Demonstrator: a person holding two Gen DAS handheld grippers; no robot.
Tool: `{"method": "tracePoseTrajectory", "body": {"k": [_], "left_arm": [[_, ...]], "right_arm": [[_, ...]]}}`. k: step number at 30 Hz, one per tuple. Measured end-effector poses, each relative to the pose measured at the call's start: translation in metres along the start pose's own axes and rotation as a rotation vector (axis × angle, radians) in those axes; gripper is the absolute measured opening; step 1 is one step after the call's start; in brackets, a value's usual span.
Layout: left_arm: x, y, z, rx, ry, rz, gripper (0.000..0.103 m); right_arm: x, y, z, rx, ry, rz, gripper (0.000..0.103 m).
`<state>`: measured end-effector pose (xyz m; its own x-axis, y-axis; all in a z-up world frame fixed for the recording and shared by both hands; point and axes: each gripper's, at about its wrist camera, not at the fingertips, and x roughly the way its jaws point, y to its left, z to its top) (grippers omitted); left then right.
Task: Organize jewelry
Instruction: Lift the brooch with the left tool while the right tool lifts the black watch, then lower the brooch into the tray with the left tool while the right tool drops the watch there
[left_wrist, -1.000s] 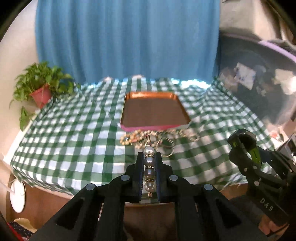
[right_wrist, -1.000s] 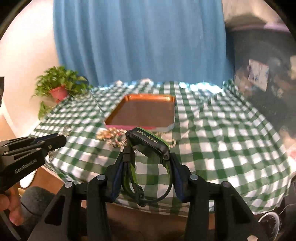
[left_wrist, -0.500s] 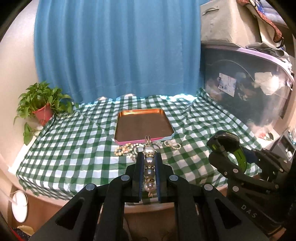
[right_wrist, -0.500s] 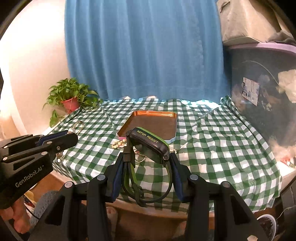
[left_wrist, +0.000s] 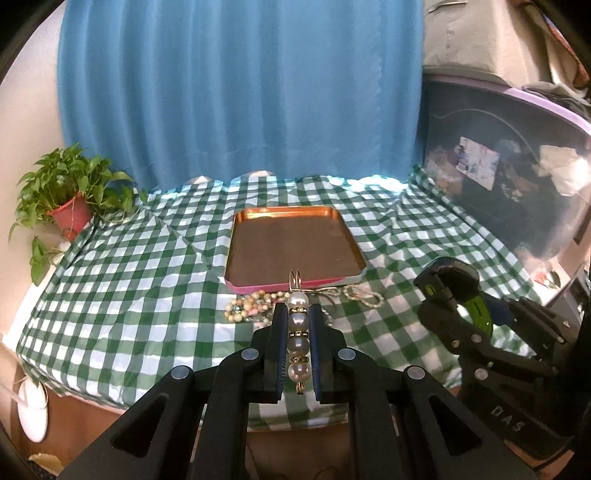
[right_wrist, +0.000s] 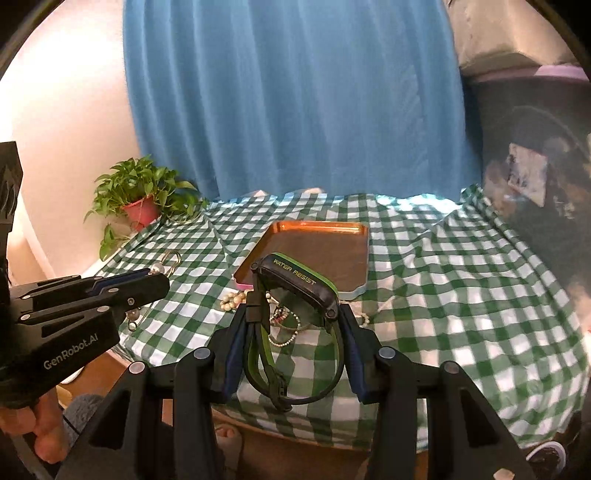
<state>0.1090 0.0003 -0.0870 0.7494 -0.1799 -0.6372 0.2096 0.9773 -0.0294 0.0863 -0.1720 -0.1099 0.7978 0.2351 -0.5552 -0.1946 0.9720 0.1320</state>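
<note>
My left gripper (left_wrist: 297, 314) is shut on a pearl pin (left_wrist: 297, 332), held in the air in front of the table's near edge; it also shows in the right wrist view (right_wrist: 147, 277). My right gripper (right_wrist: 293, 314) is shut on a black and green watch (right_wrist: 295, 284), also held before the near edge; it shows in the left wrist view (left_wrist: 448, 291). A copper tray (left_wrist: 295, 273) lies on the checked cloth, nothing in it. A heap of bead bracelets and chains (left_wrist: 255, 308) lies just in front of the tray.
A green checked tablecloth (left_wrist: 129, 277) covers the table. A potted plant (left_wrist: 70, 210) stands at the far left corner. A blue curtain (left_wrist: 240, 92) hangs behind. A dark plastic bin (left_wrist: 517, 184) stands on the right.
Both grippers have moved back toward the table after pulling away, so tray and jewelry appear closer than half a second ago. Both grips are unchanged.
</note>
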Motion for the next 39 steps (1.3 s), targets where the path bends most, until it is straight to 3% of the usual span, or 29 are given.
{"method": "tracePoseTrajectory", "body": {"k": [11,20,26,33,39], "left_arm": [[0.09,0.031,0.029,-0.046,0.037,-0.001,0.012],[0.17,0.039,0.058,-0.067,0.042,-0.039,0.012],[0.211,0.048,0.058,-0.082,0.068,-0.047,0.012],[0.265,0.067,0.046,-0.119,0.165,-0.034,0.012],[0.279,0.071,0.044,-0.12,0.187,-0.027,0.012]], "right_arm": [[0.078,-0.025,0.033,0.023,0.029,0.026,0.042],[0.159,-0.043,0.057,0.023,0.047,-0.006,0.043],[0.207,-0.051,0.051,0.032,0.092,0.001,0.043],[0.243,-0.044,0.041,0.022,0.17,-0.011,0.043],[0.263,-0.051,0.036,0.048,0.221,-0.02,0.043]]}}
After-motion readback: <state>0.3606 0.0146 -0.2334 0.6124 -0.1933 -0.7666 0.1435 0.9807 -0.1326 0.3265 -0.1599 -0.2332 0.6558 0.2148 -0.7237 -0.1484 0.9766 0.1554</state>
